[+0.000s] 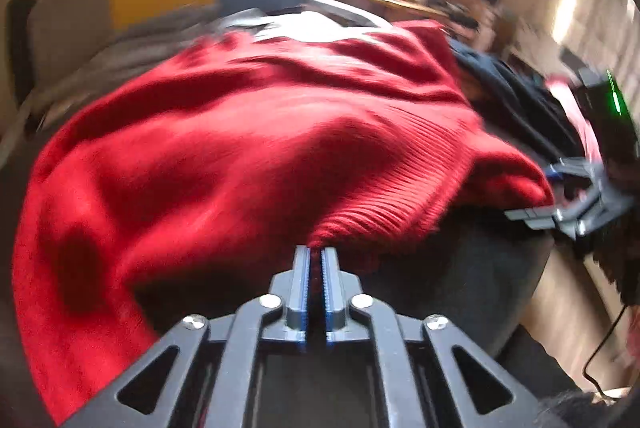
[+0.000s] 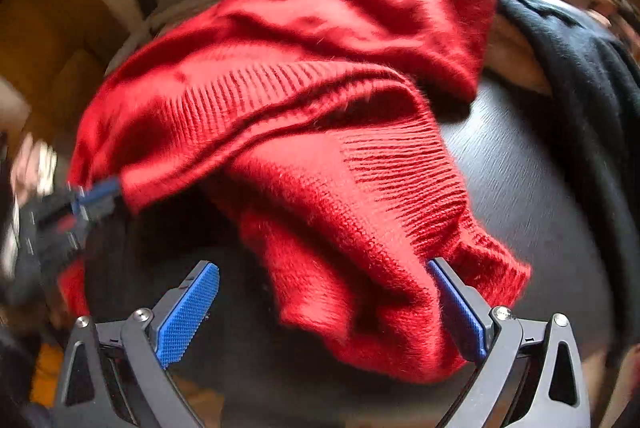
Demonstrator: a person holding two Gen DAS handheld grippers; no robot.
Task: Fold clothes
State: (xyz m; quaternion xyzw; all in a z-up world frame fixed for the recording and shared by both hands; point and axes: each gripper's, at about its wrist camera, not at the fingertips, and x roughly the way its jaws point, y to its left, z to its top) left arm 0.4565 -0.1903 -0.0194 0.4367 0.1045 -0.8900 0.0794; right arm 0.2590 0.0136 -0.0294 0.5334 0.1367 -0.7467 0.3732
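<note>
A red knitted sweater (image 2: 304, 131) lies rumpled across a dark round table (image 2: 516, 163), part of it lifted. The left gripper (image 1: 315, 252) is clamped on the sweater's ribbed hem, its jaws pressed together on a pinch of knit. The right gripper (image 2: 324, 292) stands wide apart, a fold of the sweater hanging between its blue pads (image 2: 188, 312) but not pinched.

The knit looks soft, fuzzy and fairly thick, so it likely drapes and stretches rather than holding a crease; it should not slip from the textured pads. The ribbed hem and cuff are the firmest places to grip, and a second hold on the hem well apart from the left one would let the garment be spread flat.

A dark navy garment (image 2: 580, 75) is heaped beside the sweater at the table's far right edge, close enough to get dragged along. Grey fabric (image 1: 120, 43) lies behind
</note>
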